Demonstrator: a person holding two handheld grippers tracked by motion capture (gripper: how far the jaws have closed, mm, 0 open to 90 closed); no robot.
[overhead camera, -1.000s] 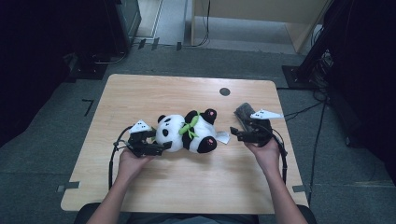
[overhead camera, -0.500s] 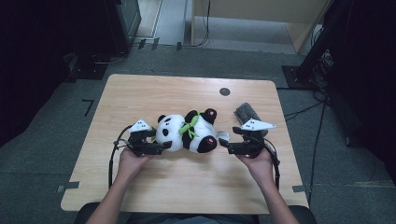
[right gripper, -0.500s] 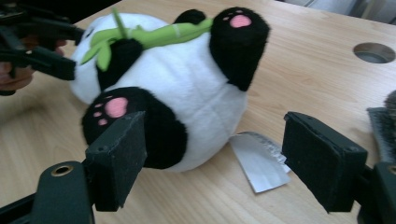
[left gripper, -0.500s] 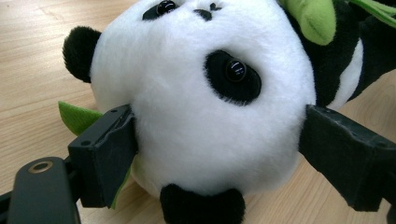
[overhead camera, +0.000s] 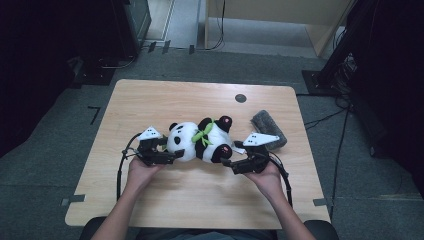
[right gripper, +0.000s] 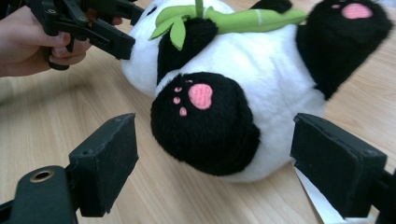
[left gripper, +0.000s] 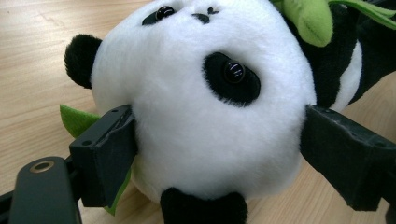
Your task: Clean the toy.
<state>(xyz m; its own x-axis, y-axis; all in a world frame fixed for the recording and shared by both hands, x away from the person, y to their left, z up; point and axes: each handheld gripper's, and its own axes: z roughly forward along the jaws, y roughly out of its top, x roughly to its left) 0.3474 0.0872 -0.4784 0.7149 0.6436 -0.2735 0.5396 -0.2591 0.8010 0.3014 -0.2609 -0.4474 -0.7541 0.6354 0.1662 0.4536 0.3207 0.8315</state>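
A black-and-white panda plush (overhead camera: 200,142) with a green bamboo sprig lies on its back on the wooden table (overhead camera: 165,100). My left gripper (overhead camera: 172,155) holds its white head (left gripper: 201,116); both jaws press against the sides of the head. My right gripper (overhead camera: 227,162) is at the plush's other end, open. Its jaws stand apart on either side of a black foot with a pink paw print (right gripper: 201,116) and do not touch it. In the right gripper view, the left gripper (right gripper: 123,46) and a hand are beyond the plush.
A grey fuzzy cloth or pouch (overhead camera: 269,129) lies just behind my right gripper near the table's right edge. A small dark round spot (overhead camera: 240,98) marks the far part of the table. A white tag (right gripper: 317,200) sticks out under the plush.
My right gripper has moved from beside the grey cloth toward me and leftward, up to the panda's foot. The left gripper and the plush have stayed put.
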